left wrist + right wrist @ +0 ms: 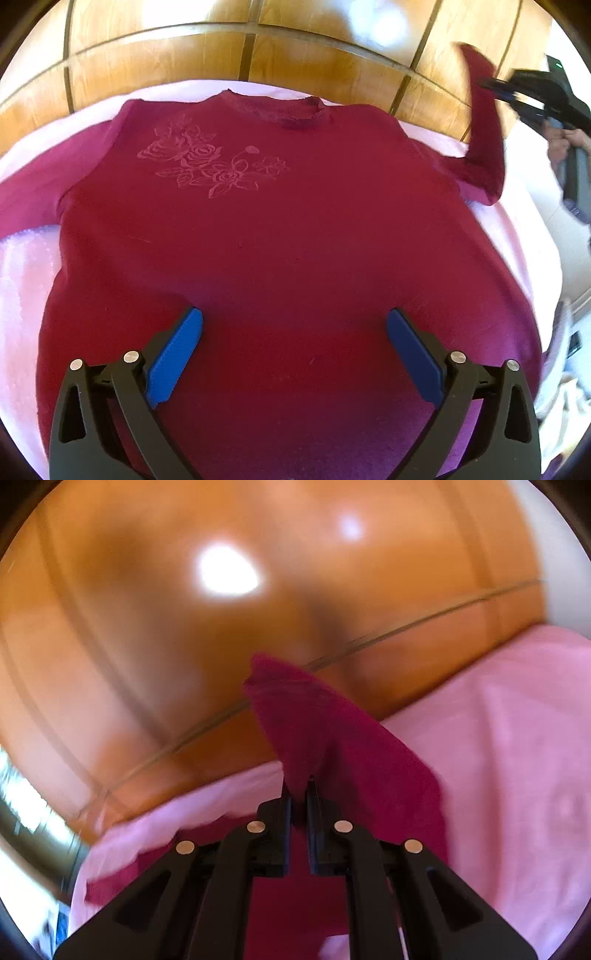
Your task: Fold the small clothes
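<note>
Gripper: we see our right gripper (299, 797) from behind, its black fingers brought close together.
Grip: the jaws pinch a strip of dark red garment (332, 738) between the pads.
Cloth: above the fingertips the fabric rises to a blunt end; more of it falls away to the right and down beneath the gripper.
Surface: we look over a pink sheet (517, 757) lying under the garment.
Background: a wooden panelled wall (147, 646) with thin grooves and two bright glare spots.
Sharpness: the whole picture is blurred.
</note>
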The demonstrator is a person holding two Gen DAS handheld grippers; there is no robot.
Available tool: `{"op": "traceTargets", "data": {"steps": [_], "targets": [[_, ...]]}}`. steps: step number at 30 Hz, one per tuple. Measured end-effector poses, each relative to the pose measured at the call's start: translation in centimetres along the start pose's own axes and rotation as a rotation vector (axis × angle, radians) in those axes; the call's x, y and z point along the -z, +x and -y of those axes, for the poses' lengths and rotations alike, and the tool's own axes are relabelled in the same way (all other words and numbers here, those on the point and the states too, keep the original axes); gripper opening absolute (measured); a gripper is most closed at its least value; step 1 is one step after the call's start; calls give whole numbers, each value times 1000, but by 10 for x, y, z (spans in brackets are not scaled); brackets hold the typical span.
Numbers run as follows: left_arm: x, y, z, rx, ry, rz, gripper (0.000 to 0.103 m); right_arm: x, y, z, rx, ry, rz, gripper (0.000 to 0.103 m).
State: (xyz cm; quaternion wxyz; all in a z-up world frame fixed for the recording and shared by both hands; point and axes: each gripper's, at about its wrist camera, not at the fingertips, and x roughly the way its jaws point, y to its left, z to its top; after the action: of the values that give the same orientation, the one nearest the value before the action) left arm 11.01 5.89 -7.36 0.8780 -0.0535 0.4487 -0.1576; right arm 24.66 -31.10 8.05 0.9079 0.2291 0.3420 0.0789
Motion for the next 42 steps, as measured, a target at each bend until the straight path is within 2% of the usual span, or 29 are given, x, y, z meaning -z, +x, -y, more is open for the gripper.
{"op": "traceTargets", "data": {"steps": [5,8,11,14,15,16,18,21,23,24,27,29,32,33,34,36,39,42], "targets": [[-10,-17,-18,-10,-66,60,99,34,75,-83,-128,-98,-145,6],[-20,-23,-34,17,-129,71,99,63,98,-121,-183,-146,-220,6],[-33,-24,-51,29,-186,81,99,86,116,-142,-232,-174,-282,7],[-47,-22,-59,16,-198,78,99,97,123,-154,-261,-198,-302,18],[-52,-22,-61,3,-200,87,99,99,121,-155,-274,-192,-298,29],[-57,-21,-62,-11,-200,91,99,99,116,-153,-281,-182,-290,36],[-66,-19,-66,-15,-218,94,99,97,101,-140,-292,-168,-268,36],[-82,-10,-74,-10,-280,99,99,93,68,-108,-271,-123,-226,49],[-94,0,-79,-2,-313,87,99,96,42,-75,-222,-97,-199,50],[-99,6,-81,-1,-323,80,97,103,16,-63,-198,-83,-190,51],[-116,28,-80,16,-327,37,92,106,-18,-10,-88,-18,-168,55],[-125,42,-77,14,-317,12,87,114,-34,22,-24,35,-168,55],[-136,67,-72,50,-312,-43,66,127,-41,50,4,109,-185,55],[-140,72,-69,53,-314,-42,53,132,-40,58,7,139,-195,55],[-143,75,-67,64,-311,-42,29,134,-40,62,11,152,-200,55],[-152,73,-67,90,-316,-40,6,138,-37,62,-3,168,-201,55],[-163,45,-71,132,-335,56,6,133,-40,56,-33,165,-193,55],[-172,9,-78,111,-322,150,6,128,-44,45,-80,154,-161,55]]}}
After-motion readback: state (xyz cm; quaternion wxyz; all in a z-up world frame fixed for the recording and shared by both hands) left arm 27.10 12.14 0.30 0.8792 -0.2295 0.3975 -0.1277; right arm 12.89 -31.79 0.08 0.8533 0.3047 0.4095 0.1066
